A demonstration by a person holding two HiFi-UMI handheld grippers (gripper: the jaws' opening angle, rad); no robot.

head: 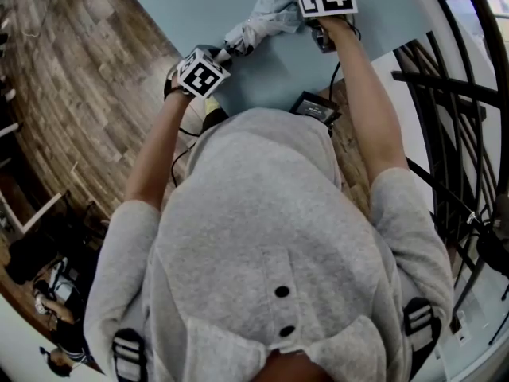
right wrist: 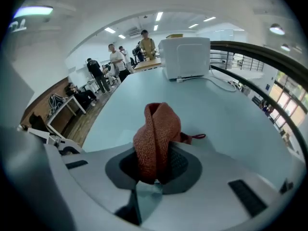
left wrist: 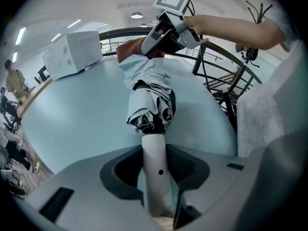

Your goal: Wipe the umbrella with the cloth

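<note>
A folded pale grey umbrella (left wrist: pixel 149 93) lies on the light blue table (left wrist: pixel 72 114), its white handle (left wrist: pixel 156 170) clamped in my left gripper (left wrist: pixel 156 177). In the head view the umbrella (head: pixel 262 22) stretches between the two marker cubes. My right gripper (right wrist: pixel 154 170) is shut on a folded rust-red cloth (right wrist: pixel 156 141), which sticks up from the jaws. Seen from the left gripper view, the right gripper (left wrist: pixel 166 35) presses the red cloth (left wrist: pixel 132 47) against the umbrella's far end.
A white box (right wrist: pixel 185 57) with a cable stands on the far part of the table. A black device (head: pixel 316 107) lies at the table's near edge. A dark metal railing (head: pixel 445 126) runs along the right. People (right wrist: pixel 115 61) stand beyond the table.
</note>
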